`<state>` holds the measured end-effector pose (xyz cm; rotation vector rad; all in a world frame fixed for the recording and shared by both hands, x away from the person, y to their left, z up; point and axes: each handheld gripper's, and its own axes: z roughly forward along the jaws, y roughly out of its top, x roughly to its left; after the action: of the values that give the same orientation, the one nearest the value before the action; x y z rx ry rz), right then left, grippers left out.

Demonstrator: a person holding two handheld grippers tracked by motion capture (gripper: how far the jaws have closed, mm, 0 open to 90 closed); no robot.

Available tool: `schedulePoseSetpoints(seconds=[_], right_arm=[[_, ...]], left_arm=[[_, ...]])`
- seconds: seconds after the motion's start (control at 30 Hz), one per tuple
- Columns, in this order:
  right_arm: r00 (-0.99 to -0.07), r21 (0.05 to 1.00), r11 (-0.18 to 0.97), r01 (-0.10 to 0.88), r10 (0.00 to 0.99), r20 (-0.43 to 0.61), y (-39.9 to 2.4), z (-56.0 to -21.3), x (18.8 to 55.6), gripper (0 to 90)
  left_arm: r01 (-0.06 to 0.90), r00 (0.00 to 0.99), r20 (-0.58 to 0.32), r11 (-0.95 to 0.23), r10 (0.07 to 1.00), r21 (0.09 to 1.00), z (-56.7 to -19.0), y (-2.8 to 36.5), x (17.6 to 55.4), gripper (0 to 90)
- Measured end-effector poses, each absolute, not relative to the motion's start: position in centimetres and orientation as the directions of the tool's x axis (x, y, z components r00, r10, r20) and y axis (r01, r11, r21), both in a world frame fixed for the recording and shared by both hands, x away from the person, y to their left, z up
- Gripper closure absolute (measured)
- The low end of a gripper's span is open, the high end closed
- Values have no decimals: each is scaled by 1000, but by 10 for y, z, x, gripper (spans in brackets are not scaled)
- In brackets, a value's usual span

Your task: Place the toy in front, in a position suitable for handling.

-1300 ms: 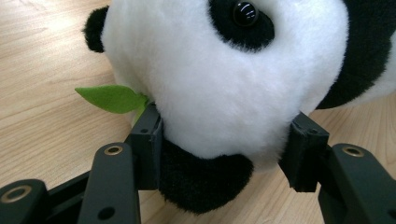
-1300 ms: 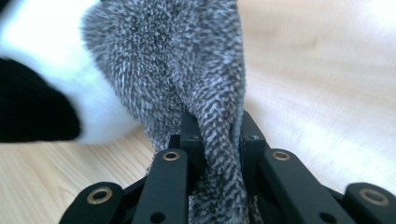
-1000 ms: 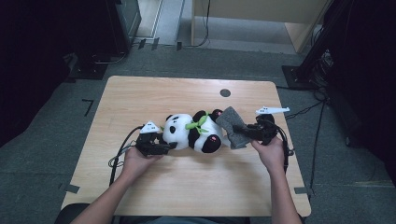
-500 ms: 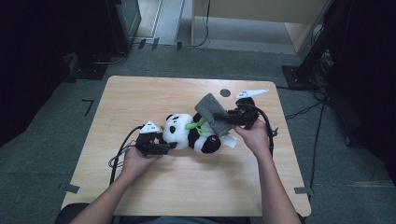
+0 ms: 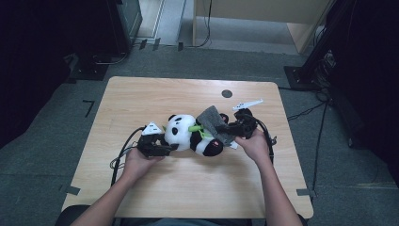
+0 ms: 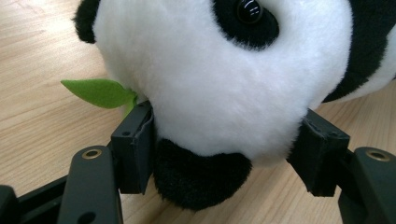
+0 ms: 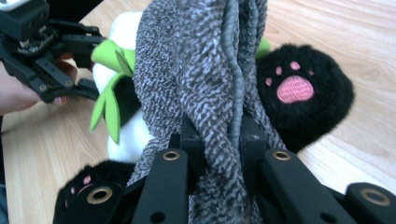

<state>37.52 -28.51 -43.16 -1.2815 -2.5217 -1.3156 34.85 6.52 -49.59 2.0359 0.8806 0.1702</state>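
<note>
While the left gripper (image 5: pixel 165 148) clamps the panda (image 5: pixel 190 134) by its head, with both pads (image 6: pixel 135 147) pressed into the white plush on either side of the black nose, the right gripper (image 5: pixel 230 128) is clenched on a grey cloth (image 5: pixel 214 121). In the right gripper view, the cloth (image 7: pixel 205 70) is bunched between the nearly closed jaws and hangs over the panda's body, beside a black paw (image 7: pixel 303 100) with pink pads. A green felt leaf (image 6: pixel 98 92) projects from the head close to the left pad. The panda lies on its side near the middle of the wooden table (image 5: pixel 141 99), between the two hands. A dark round mark (image 5: pixel 227 93) sits near the table's far edge.
</note>
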Motion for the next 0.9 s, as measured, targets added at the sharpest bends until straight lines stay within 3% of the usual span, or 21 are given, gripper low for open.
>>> schedulePoseSetpoints(seconds=[0.9], right_arm=[[-543,565,268,780,739,399,-334,-470,353,781]], left_arm=[[517,739,-201,-350,642,782,-497,66,349,311]])
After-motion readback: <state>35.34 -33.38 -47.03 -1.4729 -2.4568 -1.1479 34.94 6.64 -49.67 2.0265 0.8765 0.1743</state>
